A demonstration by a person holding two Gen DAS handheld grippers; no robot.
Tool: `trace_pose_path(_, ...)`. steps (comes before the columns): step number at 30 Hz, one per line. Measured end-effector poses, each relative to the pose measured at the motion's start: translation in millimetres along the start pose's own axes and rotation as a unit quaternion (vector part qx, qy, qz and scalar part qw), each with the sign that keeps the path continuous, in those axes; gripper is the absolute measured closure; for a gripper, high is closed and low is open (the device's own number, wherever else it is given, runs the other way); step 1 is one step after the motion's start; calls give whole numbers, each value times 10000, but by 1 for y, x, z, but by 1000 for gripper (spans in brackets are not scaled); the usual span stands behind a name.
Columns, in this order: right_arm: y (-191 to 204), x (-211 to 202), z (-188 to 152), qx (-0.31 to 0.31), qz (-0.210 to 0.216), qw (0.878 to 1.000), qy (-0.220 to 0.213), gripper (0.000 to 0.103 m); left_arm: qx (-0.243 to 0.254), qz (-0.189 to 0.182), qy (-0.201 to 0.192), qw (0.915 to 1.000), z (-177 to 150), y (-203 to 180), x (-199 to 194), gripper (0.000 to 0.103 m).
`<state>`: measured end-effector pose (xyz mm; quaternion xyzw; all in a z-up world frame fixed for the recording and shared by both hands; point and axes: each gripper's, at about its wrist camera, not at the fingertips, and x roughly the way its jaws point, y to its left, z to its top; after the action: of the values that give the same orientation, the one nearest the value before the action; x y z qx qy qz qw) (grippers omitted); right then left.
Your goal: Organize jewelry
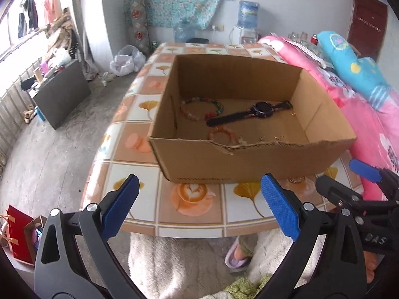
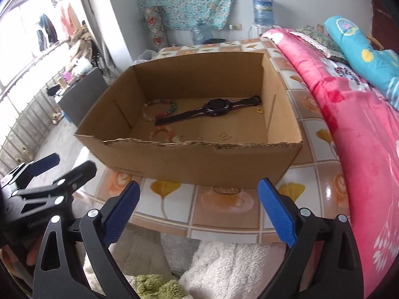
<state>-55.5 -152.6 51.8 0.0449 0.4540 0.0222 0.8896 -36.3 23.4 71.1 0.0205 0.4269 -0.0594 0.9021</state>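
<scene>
**Jewelry in the box, both tongs empty**

While standing on the tiled-pattern table top [image 1: 194, 224], open brown cardboard box [image 1: 249, 159] with a torn near rim, holding every piece in view. On its floor: black wristwatch with a long strap [image 1: 259, 108], laid diagonally across the middle; multicoloured beaded bracelet [image 1: 199, 107] toward the far left, just beside the watch's strap end; orange-and-pale beaded bracelet [image 1: 222, 134] close behind the near wall. Also small gold-coloured pieces near the front edge and right side [image 2: 225, 136], too small to tell apart.

Left gripper [image 1: 199, 208], black with blue pads, spread wide with nothing between the pads, hovering off the table's near edge and short of the box, touching nothing. Right gripper [image 2: 199, 208], of the same make, likewise gaping to near its fullest, pads bare, nothing held, poised before the box's near wall. Side by side, each visible at the edge of the other's view. Pink floral quilt [image 2: 361, 149] along the table's right side.
</scene>
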Motion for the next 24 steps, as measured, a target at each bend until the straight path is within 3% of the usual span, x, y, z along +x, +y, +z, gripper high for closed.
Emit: trace_pose_path(24, -5, 7, 1, 106, -230, 9996, 129, 10, -68, 126, 477, 9988, 1, -9, 17, 9)
